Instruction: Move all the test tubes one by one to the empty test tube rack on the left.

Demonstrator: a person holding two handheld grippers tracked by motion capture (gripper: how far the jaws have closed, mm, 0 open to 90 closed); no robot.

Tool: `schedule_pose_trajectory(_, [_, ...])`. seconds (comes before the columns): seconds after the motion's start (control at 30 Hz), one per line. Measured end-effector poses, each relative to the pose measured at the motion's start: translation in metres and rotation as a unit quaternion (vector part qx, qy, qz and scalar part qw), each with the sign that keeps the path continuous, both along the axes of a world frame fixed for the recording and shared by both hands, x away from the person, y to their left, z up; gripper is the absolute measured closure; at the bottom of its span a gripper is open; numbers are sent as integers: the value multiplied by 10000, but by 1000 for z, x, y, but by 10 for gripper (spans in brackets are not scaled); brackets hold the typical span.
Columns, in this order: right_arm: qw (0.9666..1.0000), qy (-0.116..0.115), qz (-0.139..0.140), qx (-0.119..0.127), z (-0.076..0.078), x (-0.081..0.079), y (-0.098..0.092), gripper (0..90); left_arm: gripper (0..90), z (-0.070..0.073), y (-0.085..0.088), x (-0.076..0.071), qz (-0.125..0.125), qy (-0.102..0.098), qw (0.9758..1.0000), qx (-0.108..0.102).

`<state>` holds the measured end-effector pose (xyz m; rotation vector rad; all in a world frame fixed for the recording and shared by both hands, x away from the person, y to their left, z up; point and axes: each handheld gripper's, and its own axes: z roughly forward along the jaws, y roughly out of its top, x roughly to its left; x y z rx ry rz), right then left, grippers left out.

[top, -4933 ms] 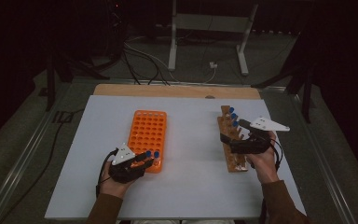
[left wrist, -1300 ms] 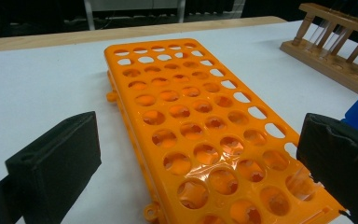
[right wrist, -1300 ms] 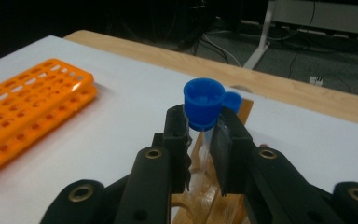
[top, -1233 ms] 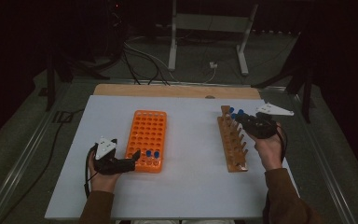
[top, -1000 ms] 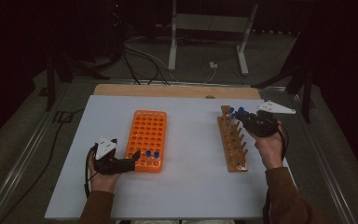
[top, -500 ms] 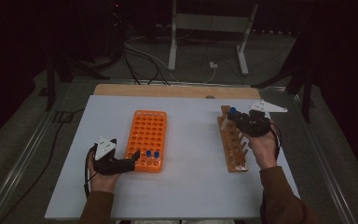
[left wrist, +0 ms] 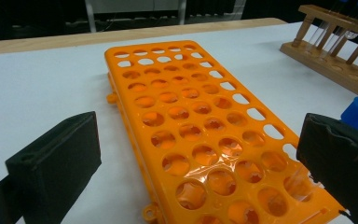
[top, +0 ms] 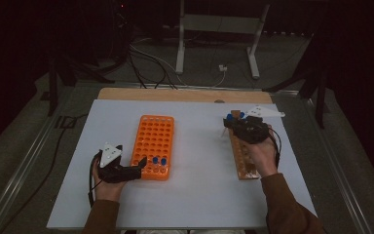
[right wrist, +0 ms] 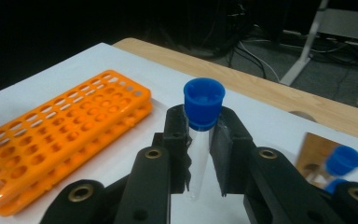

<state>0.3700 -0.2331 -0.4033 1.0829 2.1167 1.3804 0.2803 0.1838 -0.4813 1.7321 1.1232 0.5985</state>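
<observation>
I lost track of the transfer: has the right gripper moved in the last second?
Yes. The right gripper shifted left along the wooden rack's far end.

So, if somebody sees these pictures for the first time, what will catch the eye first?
Probably the bright orange rack, lying in the middle of the white table, with two blue-capped tubes at its near end. Next, the clear tube with a blue cap clamped upright in the right gripper, over the wooden rack at the table's right. The left gripper stands open at the orange rack's near end.
</observation>
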Motion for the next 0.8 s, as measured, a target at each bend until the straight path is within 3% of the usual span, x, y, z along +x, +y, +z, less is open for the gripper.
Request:
schedule_pose_trajectory(0.43, [9995, -5, 331, 15, 2, -1, 31, 773, 7, 1, 1, 0, 36, -23, 10000, -33])
schedule_pose_trajectory(0.5, [9992, 3, 390, 14, 2, -1, 36, 772, 7, 2, 1, -1, 44, -26, 9999, -139])
schedule_pose_trajectory(0.8, [9978, 61, 661, 0, 1, -3, 59, 772, 7, 17, -8, -1, -11, -248, 9995, -219])
